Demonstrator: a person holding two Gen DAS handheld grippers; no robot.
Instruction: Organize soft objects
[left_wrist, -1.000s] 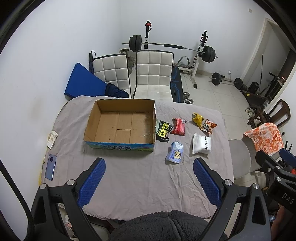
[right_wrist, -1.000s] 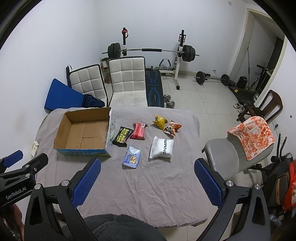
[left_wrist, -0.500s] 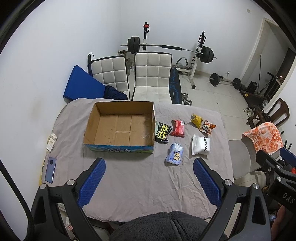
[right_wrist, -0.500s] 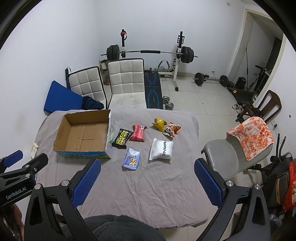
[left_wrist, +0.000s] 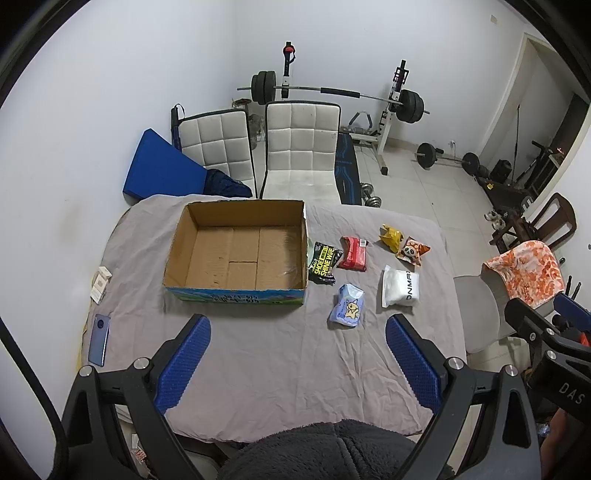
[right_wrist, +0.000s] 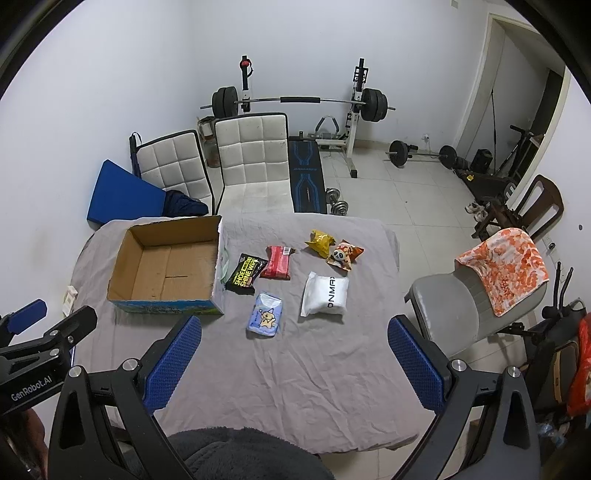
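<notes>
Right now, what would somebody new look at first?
Probably the big open cardboard box on the gray tablecloth, with nothing inside. To its right lie six small soft packets, like the white pouch and panda bag. Behind the table stands a barbell rack.

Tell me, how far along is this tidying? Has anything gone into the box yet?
Nothing looks done yet: the cardboard box shows only its bare floor. Nothing is in hand either; the left hand-held gripper and right hand-held gripper both hang open above the table. All six packets are left on the cloth: black wipes, red pack, yellow bag, panda bag, white pouch and blue pack.
</notes>
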